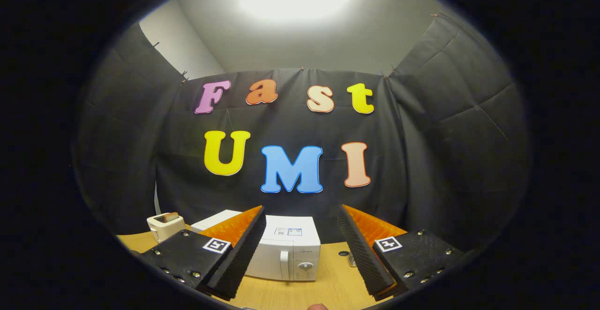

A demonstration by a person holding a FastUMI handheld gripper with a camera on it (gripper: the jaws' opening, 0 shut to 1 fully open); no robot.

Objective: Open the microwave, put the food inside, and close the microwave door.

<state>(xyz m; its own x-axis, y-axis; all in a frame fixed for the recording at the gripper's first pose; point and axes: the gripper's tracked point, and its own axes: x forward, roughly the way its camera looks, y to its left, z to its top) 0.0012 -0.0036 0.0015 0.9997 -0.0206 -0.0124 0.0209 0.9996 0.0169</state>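
Note:
A white microwave stands on the wooden table, door closed, with its upright handle and a round knob on the front facing me. My gripper is held above the table, well short of the microwave, its fingers wide open with nothing between them. The microwave shows through the gap between the fingers, its left part hidden behind the left finger. The food cannot be told apart in this view.
A white toaster with a slice of bread in its slot sits on the table to the left of the microwave. A small dark round item lies on the table right of the microwave. Black cloth walls close the booth behind.

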